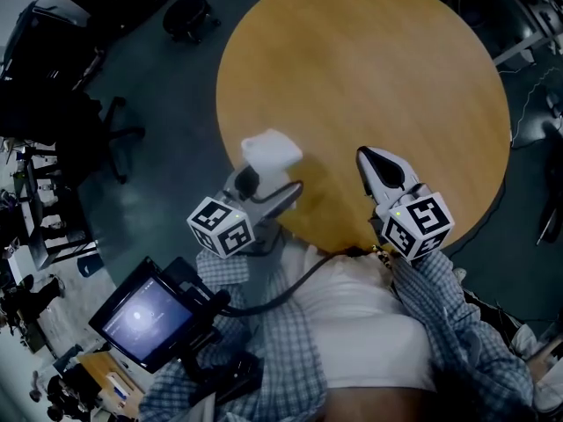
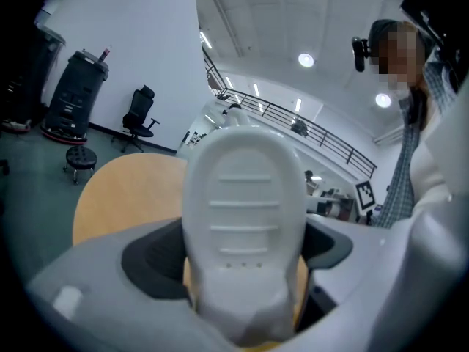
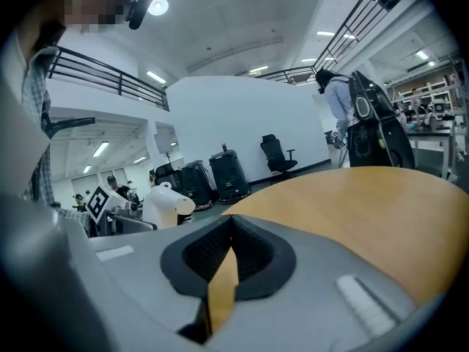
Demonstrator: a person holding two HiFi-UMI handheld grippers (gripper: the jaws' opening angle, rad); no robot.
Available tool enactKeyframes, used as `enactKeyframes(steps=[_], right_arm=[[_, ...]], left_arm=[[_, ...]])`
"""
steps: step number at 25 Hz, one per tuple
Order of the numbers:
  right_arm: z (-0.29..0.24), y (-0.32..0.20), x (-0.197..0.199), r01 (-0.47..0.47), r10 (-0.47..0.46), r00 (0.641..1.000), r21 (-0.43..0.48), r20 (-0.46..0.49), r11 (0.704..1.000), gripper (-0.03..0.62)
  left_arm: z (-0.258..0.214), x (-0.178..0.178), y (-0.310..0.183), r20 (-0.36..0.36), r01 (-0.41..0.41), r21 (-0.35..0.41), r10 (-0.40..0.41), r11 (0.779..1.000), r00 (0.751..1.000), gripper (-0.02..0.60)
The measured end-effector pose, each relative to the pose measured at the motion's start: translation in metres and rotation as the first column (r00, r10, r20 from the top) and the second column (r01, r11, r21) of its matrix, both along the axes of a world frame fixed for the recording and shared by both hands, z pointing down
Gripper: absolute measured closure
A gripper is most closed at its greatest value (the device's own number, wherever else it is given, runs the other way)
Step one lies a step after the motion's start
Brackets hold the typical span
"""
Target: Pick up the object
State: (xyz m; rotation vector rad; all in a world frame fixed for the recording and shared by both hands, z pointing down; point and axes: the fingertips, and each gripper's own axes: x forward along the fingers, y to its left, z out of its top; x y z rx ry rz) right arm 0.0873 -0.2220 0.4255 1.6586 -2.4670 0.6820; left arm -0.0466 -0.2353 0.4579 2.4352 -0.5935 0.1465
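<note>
A white plastic object [image 1: 271,152] with a ridged face is clamped in my left gripper [image 1: 264,172], above the near-left edge of the round wooden table [image 1: 369,77]. In the left gripper view this white object [image 2: 245,211] fills the space between the jaws and hides most of what lies beyond. My right gripper [image 1: 368,161] hovers over the table's near edge, to the right of the object; its jaws are together with nothing between them. In the right gripper view, the right gripper [image 3: 223,270] shows only a thin sliver of tabletop between its pads, and the white object [image 3: 165,205] appears at the left.
The table's top [image 3: 381,204] is bare. A black stool [image 1: 189,16] and an office chair [image 1: 110,134] stand on the grey floor at the left. A small screen [image 1: 149,315] hangs by my body. A person [image 3: 344,116] stands beyond the table's far side.
</note>
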Motion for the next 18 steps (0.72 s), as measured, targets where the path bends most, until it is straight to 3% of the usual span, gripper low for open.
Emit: enactKeyframes(steps=[5, 18], right_arm=[[-0.002, 0.003, -0.016, 0.069, -0.068, 0.997, 0.015, -0.042, 0.998, 0.589], [0.004, 0.009, -0.018, 0.083, -0.083, 0.996, -0.006, -0.042, 0.997, 0.589]], left_arm=[[0.003, -0.003, 0.003, 0.005, 0.009, -0.005, -0.009, 1.0, 1.0, 0.13], [0.006, 0.004, 0.011, 0.015, -0.012, -0.009, 0.012, 1.0, 1.0, 0.13]])
